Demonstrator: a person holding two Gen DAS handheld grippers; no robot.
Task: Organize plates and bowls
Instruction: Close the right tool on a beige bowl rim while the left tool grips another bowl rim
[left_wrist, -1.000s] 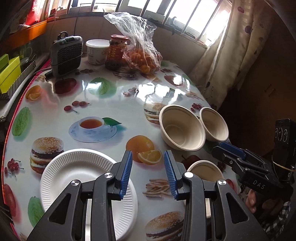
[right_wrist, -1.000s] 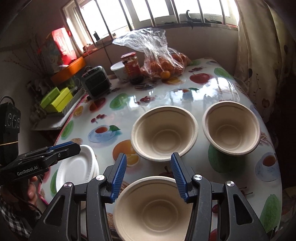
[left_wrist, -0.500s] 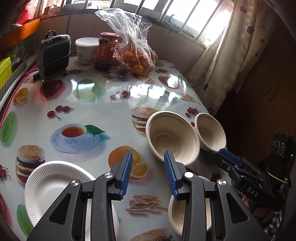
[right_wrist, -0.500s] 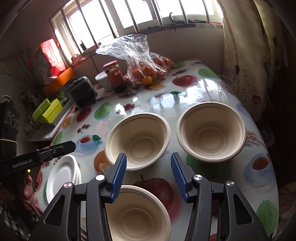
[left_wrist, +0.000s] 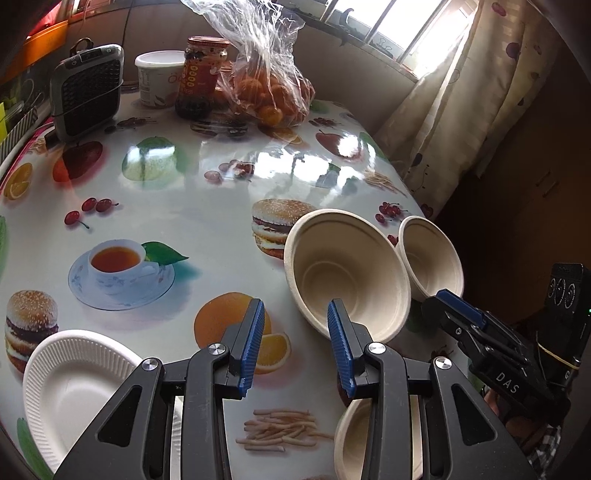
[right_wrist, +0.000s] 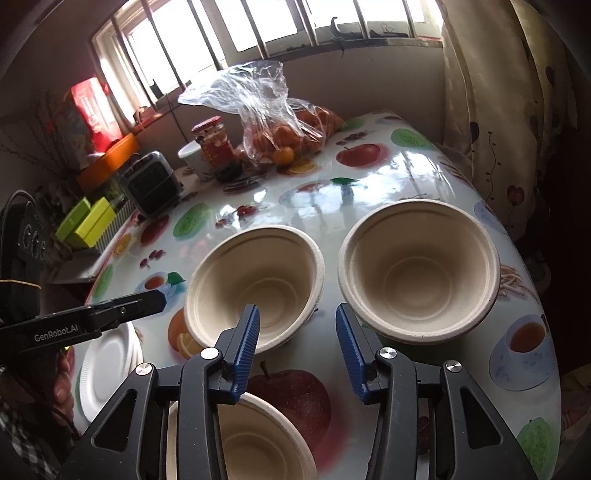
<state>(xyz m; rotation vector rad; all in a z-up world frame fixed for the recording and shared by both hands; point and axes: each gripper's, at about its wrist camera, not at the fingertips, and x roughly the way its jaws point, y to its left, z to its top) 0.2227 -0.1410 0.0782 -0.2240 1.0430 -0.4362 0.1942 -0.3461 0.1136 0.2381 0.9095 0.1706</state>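
The right gripper (right_wrist: 297, 328) is narrowing its jaws with nothing between them; the left gripper (left_wrist: 295, 325) hangs released and empty. Three bowls stand on the table (right_wrist: 417, 173): middle bowl (right_wrist: 255, 284) at 11 o'clock of the right gripper, far bowl (right_wrist: 419, 266) at 1 o'clock, near bowl (right_wrist: 240, 439) beneath it at 7 o'clock. The paper plates (left_wrist: 74, 384) lie at 8 o'clock of the left gripper. For nesting, one pad should straddle a single rim, seated squarely.

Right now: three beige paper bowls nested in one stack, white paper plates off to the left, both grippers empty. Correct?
Not quite: the bowls are not stacked. The right wrist view shows them standing apart on the table: near bowl, middle bowl, right bowl. The rest holds: white paper plates at left, nothing between the jaws of the left gripper or the closing right gripper.
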